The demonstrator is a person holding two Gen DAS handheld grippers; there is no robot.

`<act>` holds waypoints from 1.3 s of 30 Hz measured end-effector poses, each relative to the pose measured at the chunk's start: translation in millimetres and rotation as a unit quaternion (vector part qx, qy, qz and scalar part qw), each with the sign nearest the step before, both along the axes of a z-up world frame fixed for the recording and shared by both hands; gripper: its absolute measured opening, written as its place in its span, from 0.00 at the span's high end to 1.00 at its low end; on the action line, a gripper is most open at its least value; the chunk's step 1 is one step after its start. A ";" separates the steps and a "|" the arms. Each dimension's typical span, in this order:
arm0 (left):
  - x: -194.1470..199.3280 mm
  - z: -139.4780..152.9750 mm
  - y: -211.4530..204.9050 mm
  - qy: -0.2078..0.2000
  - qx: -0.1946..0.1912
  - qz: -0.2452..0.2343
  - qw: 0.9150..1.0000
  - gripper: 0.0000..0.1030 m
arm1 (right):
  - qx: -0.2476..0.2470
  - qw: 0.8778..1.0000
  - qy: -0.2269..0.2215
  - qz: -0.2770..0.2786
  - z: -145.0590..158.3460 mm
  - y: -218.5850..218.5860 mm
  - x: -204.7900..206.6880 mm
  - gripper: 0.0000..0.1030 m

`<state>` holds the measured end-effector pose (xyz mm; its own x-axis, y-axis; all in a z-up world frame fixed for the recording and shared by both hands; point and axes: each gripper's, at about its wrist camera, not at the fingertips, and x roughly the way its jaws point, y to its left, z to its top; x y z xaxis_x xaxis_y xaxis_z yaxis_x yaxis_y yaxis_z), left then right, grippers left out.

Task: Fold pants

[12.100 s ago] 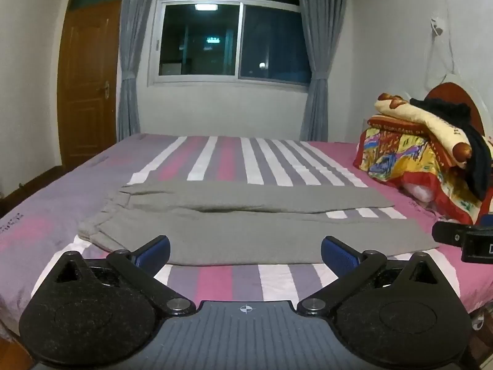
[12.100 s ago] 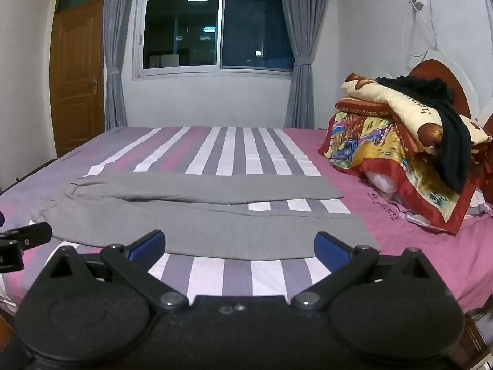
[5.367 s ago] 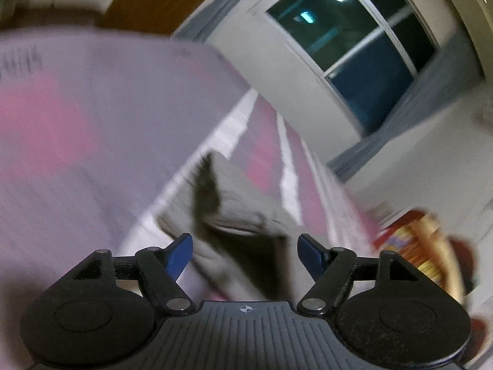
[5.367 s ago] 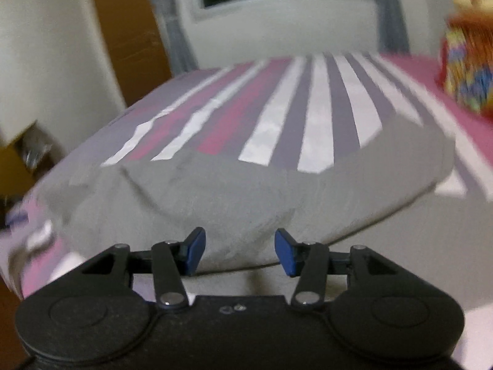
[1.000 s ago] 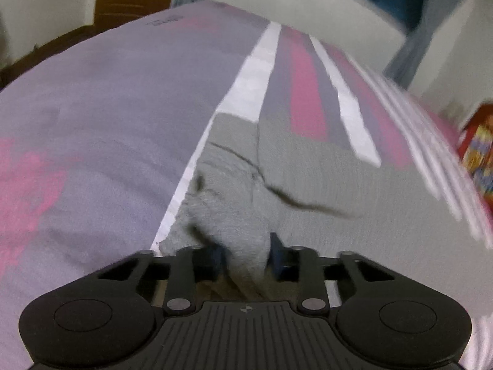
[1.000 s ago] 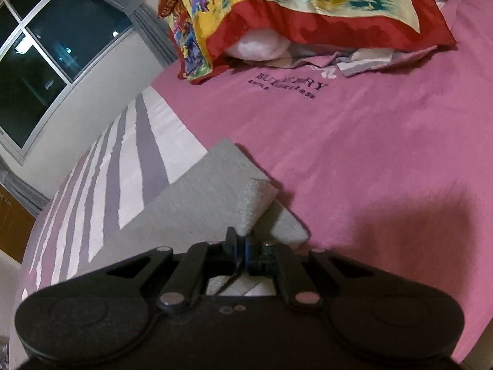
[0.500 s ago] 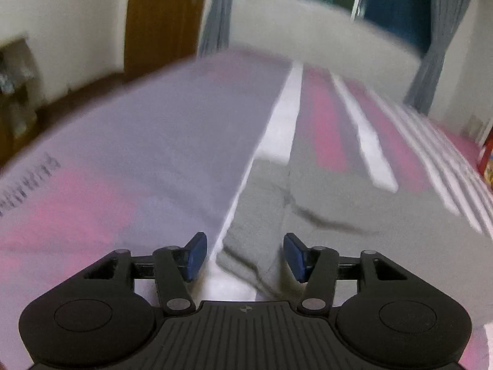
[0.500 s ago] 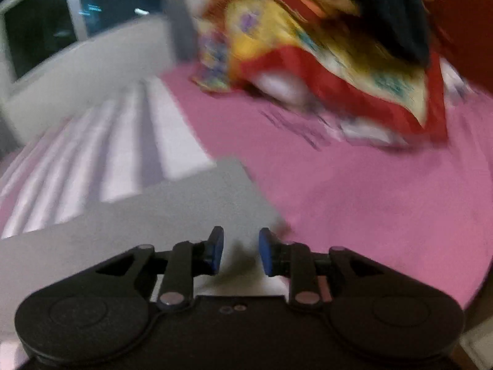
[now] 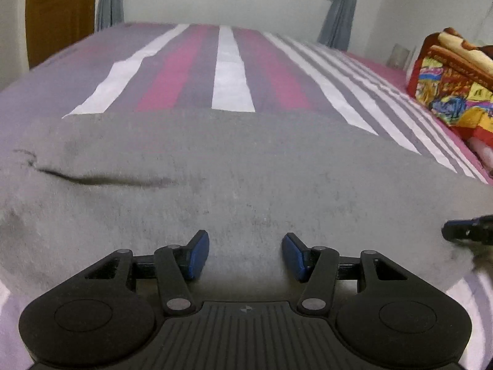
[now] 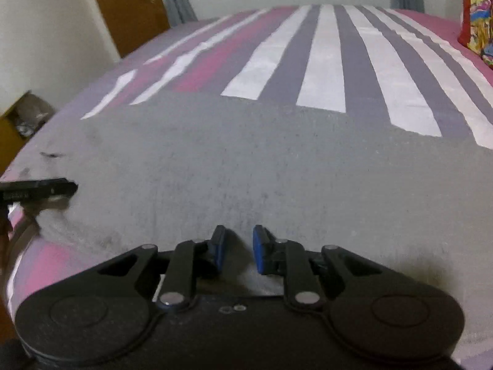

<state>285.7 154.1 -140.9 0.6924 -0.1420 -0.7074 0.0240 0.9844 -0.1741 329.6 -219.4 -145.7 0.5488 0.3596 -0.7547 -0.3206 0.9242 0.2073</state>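
The grey pants point(image 9: 246, 166) lie flat across the striped bed, folded lengthwise, with a dark crease at the left. They also fill the right wrist view point(image 10: 277, 160). My left gripper point(image 9: 245, 254) is open and empty, low over the near edge of the pants. My right gripper point(image 10: 238, 249) is open with a narrow gap, empty, also over the near edge of the pants. The right gripper's tip point(image 9: 465, 231) shows at the right of the left view; the left gripper's tip point(image 10: 40, 188) shows at the left of the right view.
The bed sheet point(image 9: 231, 71) has pink, white and grey stripes. A pile of colourful bedding point(image 9: 453, 83) sits at the right. A brown door point(image 10: 126, 6) and a white wall stand at the left. Grey curtains point(image 9: 336, 12) hang behind the bed.
Both grippers let go of the pants and opened. Both swung round from the ends of the pants to face across the middle of the near edge.
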 end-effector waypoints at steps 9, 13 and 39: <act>60.1 -7.9 5.9 0.016 0.016 -0.024 0.999 0.35 | 0.017 0.998 0.005 0.063 -2.5 84.8 51.1 0.77; 72.9 27.2 5.9 -0.013 0.007 -0.047 0.999 0.35 | 0.075 0.996 -0.030 0.043 16.3 86.3 74.7 0.76; 18.0 10.0 81.9 0.011 0.038 0.028 0.999 0.16 | 0.130 0.921 -0.032 -0.365 17.3 -375.1 -44.4 0.63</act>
